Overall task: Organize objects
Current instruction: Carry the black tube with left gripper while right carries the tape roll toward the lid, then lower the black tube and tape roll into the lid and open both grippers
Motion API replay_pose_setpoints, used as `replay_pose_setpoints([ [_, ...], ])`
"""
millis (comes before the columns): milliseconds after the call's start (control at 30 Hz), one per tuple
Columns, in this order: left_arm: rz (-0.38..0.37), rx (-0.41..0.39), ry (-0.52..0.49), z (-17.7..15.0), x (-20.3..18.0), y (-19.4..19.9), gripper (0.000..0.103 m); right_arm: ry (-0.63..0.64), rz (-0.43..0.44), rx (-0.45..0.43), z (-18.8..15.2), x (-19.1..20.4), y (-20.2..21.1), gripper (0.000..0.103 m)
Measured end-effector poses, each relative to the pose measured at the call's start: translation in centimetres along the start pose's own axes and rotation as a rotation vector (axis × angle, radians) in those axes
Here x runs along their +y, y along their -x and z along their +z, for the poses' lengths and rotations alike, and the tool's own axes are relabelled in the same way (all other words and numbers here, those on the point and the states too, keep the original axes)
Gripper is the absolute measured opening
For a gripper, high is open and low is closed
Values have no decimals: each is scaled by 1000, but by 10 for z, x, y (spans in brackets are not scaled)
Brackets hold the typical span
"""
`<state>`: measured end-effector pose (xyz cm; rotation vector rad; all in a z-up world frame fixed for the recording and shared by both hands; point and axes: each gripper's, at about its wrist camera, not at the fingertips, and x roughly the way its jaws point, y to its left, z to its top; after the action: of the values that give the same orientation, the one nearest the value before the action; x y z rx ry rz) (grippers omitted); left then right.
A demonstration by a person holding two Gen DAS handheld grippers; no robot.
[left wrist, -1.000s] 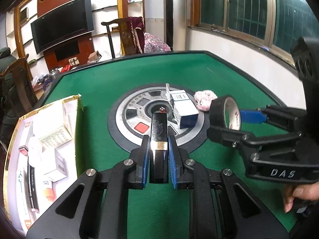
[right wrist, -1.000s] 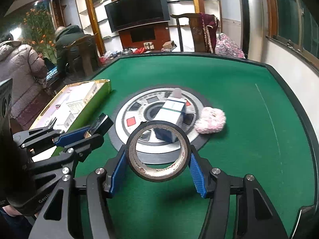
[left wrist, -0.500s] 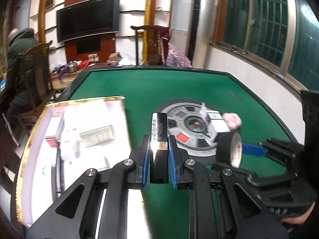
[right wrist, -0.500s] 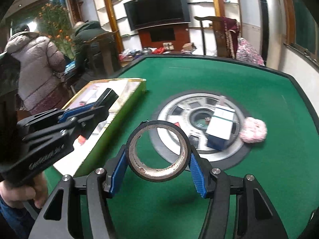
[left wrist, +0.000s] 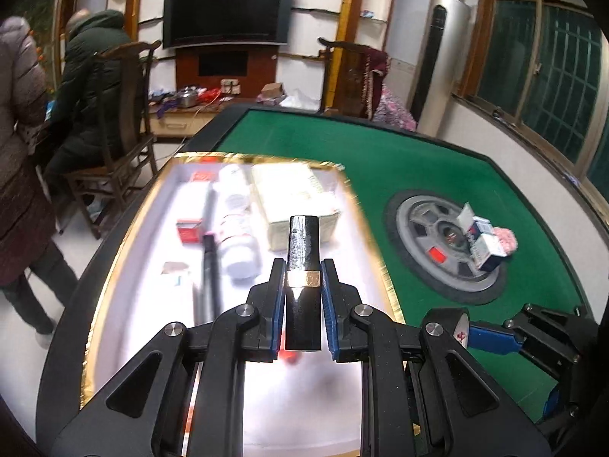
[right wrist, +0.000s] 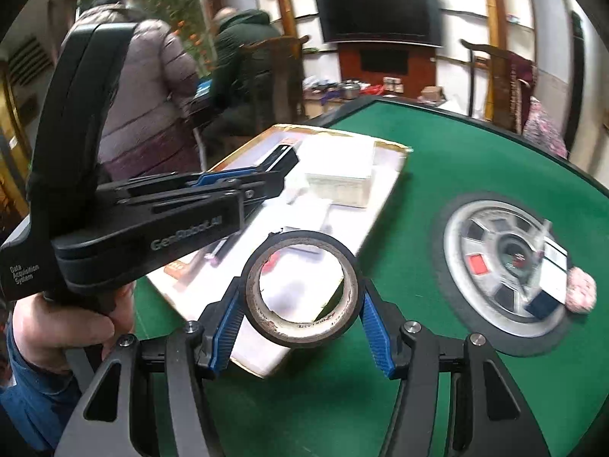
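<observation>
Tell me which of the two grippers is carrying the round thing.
The right gripper: its jaws clamp a roll of tape. The left gripper grips a slim black tube with a gold band.

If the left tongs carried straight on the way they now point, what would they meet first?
Probably the cream box lying in the gold-rimmed tray, just beyond the black tube held by the left tongs; depth is uncertain.

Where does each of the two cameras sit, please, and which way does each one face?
Left wrist: on the left tongs, facing forward and down over the white tray; they are shut on a black tube. The right tongs show at lower right.
Right wrist: on the right tongs, facing the tray and green table; they grip a tape roll. The left tongs and the hand holding them show at left.
Shared: tray, table, grey disc, television.
</observation>
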<state>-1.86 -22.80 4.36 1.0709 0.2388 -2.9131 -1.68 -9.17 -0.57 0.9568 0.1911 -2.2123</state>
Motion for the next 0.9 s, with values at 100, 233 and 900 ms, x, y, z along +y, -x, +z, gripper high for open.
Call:
replay_pose_setpoints([
  [100,17,33,10,-8,14,-5,17,33,-10,11,4,12,-11,58],
  [233,14,87,15,-16,27,-13,17,48,-10,49,5,19,-29,58],
  [900,49,208,-21,-29,31,-38,17,145,-70,150,-8,30,-63,59],
])
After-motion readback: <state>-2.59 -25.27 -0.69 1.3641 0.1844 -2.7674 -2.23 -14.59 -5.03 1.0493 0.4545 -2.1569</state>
